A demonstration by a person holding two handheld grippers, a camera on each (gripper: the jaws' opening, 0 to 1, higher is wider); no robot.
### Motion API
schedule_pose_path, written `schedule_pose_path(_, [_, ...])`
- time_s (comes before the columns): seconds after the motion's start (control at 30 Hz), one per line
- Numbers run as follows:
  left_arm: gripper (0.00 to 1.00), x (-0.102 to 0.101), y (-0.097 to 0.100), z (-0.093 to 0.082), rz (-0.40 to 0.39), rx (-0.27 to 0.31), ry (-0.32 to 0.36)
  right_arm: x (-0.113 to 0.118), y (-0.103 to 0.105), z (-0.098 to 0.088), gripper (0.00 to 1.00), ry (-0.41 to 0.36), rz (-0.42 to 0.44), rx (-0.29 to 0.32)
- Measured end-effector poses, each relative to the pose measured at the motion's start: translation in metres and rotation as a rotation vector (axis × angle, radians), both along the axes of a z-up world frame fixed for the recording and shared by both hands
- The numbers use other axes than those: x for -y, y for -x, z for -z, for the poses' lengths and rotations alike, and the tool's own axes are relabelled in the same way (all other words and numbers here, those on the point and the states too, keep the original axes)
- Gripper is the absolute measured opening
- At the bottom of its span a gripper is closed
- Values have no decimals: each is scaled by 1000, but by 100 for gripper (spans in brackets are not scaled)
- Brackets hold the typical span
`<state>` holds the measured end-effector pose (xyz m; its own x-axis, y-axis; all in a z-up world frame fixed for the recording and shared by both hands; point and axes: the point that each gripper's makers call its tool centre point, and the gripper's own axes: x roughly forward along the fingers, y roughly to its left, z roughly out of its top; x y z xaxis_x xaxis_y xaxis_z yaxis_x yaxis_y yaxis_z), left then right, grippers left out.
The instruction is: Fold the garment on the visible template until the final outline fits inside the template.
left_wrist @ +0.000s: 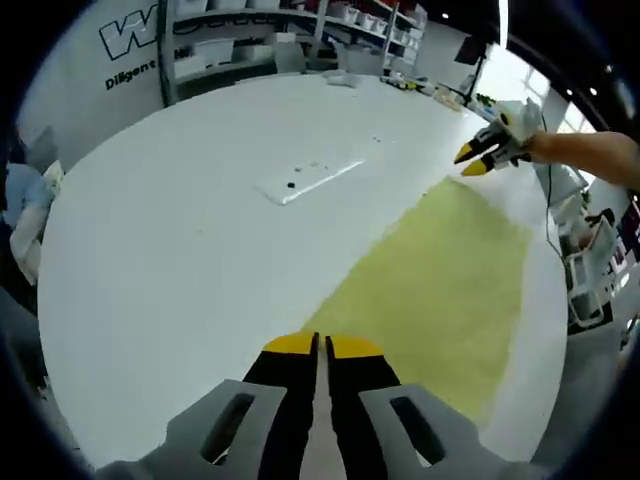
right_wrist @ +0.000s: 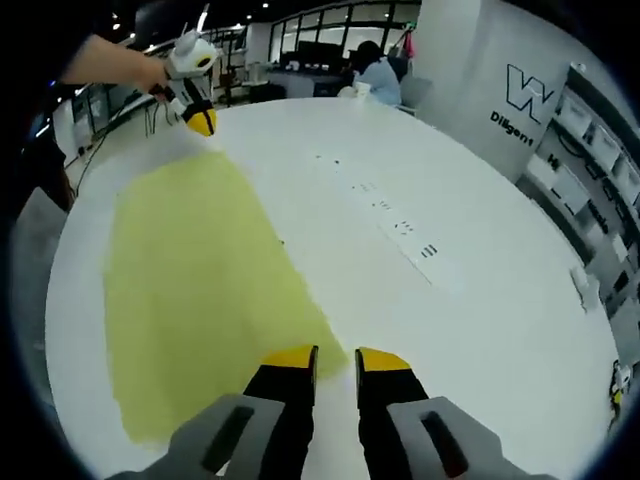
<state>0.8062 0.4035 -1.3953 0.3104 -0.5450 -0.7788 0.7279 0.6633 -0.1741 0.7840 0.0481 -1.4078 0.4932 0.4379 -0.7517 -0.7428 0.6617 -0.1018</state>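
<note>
Garment: pale yellow, flat sheet of thin cloth (left_wrist: 440, 285), lying spread on the large white tabletop (left_wrist: 190, 230), its long edge running along the table's near side. I am judging it light, limp and likely to slide on the smooth surface, so I would be pinching it at a corner or along a free edge rather than mid-panel.

Left gripper (left_wrist: 320, 345): yellow tips almost touching, nothing visibly caught between them, sitting at the cloth's near corner.

Right gripper (right_wrist: 336, 358): jaws standing slightly apart, holding nothing, hovering just beside the cloth's edge; in the left gripper view it is hanging beyond the far end of the cloth.

Hard to make out: I am finding no clear template outline; only a faint strip with small dark marks (right_wrist: 405, 228) is crossing the table. Sleeves, seams or collar are not showing, so I cannot tell the garment's type.
</note>
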Motion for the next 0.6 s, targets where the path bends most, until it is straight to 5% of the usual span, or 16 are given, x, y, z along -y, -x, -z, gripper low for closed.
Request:
schedule_pose_path(0.2, [5,1,52,-14,13,29,122,1,44,-3,13,-82,7,20])
schedule_pose_path(0.33, [10,-5,98,-5,20,38,140,3,76,-2,15,-125,17,30])
schedule_pose_path(0.6, [21,3,158,13,13,61,160,-2,133,2,22,-244,78,42])
